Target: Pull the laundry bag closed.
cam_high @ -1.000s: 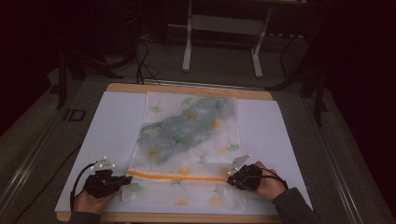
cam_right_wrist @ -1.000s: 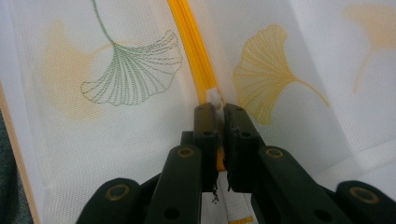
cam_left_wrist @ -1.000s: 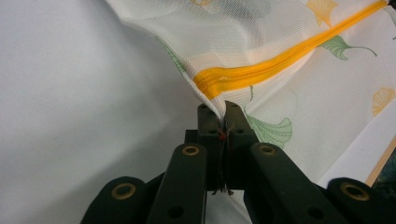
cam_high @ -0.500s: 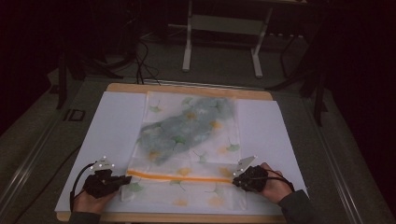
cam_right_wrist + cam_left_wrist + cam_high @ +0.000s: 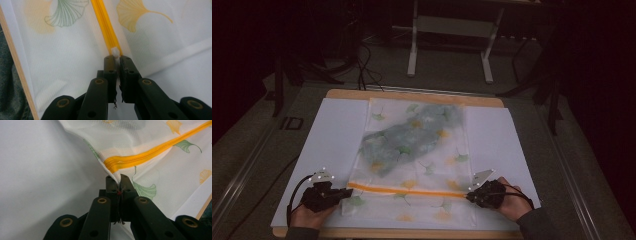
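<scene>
The room around me is dark, with a metal stand on the floor beyond the wooden table, which is covered by a white sheet. On that sheet I have a mesh laundry bag printed with green and yellow leaves, lying flat in the middle, with a grey-green garment showing through its upper part. An orange zipper runs across the bag near my edge of the table. My left gripper is clenched on the bag's cloth at the left end of the zipper; in the left gripper view the fabric is pinched between the jaws and pulled up into a fold. My right gripper is clamped on the small white tab at the zipper's right end.
</scene>
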Available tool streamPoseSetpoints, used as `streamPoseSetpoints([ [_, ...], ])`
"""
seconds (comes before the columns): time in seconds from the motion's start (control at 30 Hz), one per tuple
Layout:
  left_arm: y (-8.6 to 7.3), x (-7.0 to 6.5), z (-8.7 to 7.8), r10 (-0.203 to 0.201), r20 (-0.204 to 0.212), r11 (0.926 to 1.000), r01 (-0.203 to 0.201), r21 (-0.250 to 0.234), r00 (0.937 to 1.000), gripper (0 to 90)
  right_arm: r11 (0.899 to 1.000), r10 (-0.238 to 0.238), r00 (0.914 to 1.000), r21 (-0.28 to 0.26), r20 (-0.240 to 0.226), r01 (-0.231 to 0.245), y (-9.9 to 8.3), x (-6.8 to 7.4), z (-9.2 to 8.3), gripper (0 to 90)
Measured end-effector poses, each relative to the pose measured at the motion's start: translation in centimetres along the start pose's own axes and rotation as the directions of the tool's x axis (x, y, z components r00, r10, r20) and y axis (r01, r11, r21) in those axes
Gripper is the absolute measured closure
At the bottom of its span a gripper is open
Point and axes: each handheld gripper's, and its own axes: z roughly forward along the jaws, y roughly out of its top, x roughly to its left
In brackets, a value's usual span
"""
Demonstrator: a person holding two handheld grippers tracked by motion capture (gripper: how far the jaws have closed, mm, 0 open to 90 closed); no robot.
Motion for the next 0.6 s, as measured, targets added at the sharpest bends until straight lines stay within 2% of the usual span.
streamPoseSetpoints([
  [0.13, 0.0, 0.0, 0.1, 0.002, -0.001, 0.9999, -0.002, 0.014, 1.0000, 88.2, 1.000, 0.007, 1.0000, -0.012, -0.002, -0.007, -0.4, -0.1, -0.3, 84.5],
  [0.2, 0.0, -0.1, 0.3, -0.011, -0.002, 0.9998, 0.011, 0.018, 0.9999, 88.1, 1.000, 0.010, 0.9999, -0.012, -0.002, -0.010, -0.4, -0.1, -0.2, 84.5],
  [0.3, 0.0, -0.2, 0.4, -0.005, -0.011, 0.9998, 0.005, 0.021, 0.9999, 85.6, 0.999, 0.023, 0.9995, -0.025, -0.024, -0.024, -0.7, -0.3, 0.0, 83.5],
  [0.33, 0.0, -0.2, 0.4, -0.005, -0.012, 0.9997, 0.005, 0.023, 0.9999, 81.4, 0.998, 0.034, 0.9989, -0.047, -0.032, -0.035, -0.9, -0.4, 0.1, 81.4],
  [0.37, -0.1, -0.1, 0.3, -0.009, -0.014, 0.9998, 0.009, 0.020, 0.9999, 81.4, 0.998, 0.034, 0.9989, -0.047, -0.032, -0.035, -0.9, -0.4, 0.1, 81.4],
  [0.43, -0.3, 0.1, 0.2, -0.018, -0.018, 0.9997, 0.019, 0.013, 0.9997, 77.8, 0.996, 0.045, 0.9977, -0.073, -0.052, -0.049, -1.1, -0.4, 0.1, 74.5],
  [0.6, -0.5, 0.3, -0.4, -0.024, -0.027, 0.9995, 0.023, -0.023, 0.9994, 71.3, 0.989, 0.082, 0.9951, -0.119, -0.055, -0.088, -1.6, -0.6, 0.0, 65.6],
])
